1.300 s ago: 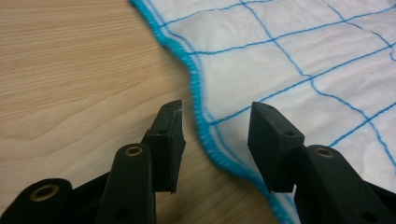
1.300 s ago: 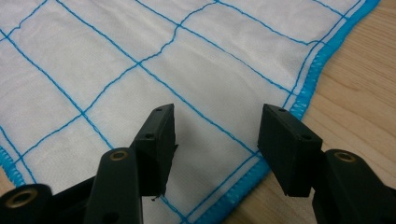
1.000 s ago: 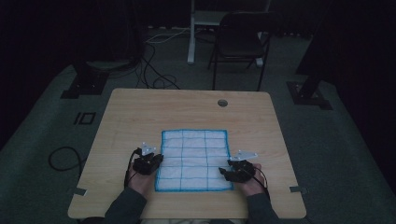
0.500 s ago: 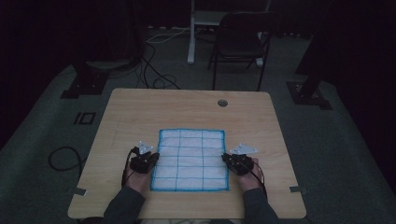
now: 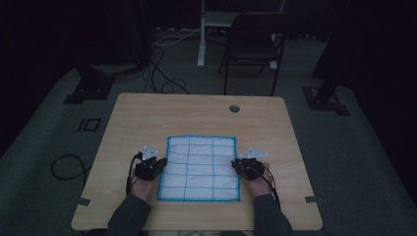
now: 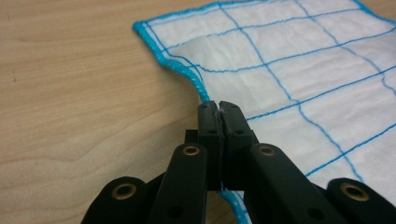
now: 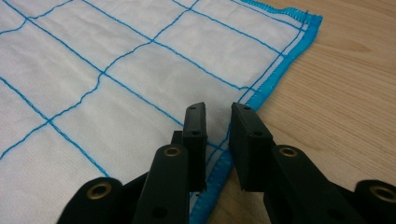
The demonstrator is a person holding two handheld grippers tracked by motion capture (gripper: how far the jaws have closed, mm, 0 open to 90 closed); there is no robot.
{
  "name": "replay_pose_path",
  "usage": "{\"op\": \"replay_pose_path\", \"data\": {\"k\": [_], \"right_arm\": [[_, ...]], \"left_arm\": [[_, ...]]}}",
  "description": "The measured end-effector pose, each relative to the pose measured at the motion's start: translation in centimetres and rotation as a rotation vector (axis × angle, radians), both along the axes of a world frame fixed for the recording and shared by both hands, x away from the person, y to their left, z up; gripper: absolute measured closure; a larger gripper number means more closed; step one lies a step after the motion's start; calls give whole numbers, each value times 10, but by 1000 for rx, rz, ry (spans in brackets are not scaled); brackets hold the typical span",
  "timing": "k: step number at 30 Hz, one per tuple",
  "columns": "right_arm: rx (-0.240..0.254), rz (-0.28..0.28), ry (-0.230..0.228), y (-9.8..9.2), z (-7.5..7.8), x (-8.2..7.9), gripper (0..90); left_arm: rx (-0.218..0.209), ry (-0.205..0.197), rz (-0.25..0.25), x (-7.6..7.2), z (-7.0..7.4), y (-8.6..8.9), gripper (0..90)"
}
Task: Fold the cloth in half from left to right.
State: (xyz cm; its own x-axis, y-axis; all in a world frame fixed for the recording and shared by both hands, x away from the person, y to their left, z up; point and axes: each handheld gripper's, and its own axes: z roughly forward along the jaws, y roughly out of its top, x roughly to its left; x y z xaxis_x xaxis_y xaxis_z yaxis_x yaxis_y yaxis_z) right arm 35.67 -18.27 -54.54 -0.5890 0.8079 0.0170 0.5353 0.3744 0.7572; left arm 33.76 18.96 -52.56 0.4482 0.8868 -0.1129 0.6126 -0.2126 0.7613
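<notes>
A white cloth (image 5: 201, 167) with a blue grid and blue hem lies flat on the wooden table (image 5: 147, 118). At the cloth's left edge my left gripper (image 5: 160, 164) is shut on the hem; in the left gripper view the jaws (image 6: 218, 105) pinch the cloth (image 6: 289, 60), and the hem puckers just ahead of them. My right gripper (image 5: 238, 166) is at the right edge. Its jaws (image 7: 218, 109) have just been opening and stand slightly apart over the cloth (image 7: 116, 70), with the blue hem in the gap and neither pad pressing on it.
A round cable hole (image 5: 234, 108) sits near the table's far edge. Behind the table stand a dark chair (image 5: 253, 46) and a white post (image 5: 201, 34). Cables (image 5: 162, 73) lie on the floor, and black stand bases (image 5: 88, 86) flank the table.
The cloth's left side has shifted a little to the left with my left gripper. My right gripper has slid forward and inward along the right edge.
</notes>
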Motion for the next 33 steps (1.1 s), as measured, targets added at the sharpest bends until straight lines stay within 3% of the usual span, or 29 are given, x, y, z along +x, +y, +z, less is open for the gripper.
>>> {"op": "replay_pose_path", "data": {"k": [5, 17, 33], "right_arm": [[-1, 2, -2, 1, 0, -1, 748], [1, 6, -2, 1, -1, -1, 724], [6, 18, 1, 0, -1, -1, 696]], "left_arm": [[-15, -13, -9, -1, 6, -2, 890], [-106, -40, -57, 1, 22, -10, 894], [-181, -73, -127, 5, 40, -25, 895]]}}
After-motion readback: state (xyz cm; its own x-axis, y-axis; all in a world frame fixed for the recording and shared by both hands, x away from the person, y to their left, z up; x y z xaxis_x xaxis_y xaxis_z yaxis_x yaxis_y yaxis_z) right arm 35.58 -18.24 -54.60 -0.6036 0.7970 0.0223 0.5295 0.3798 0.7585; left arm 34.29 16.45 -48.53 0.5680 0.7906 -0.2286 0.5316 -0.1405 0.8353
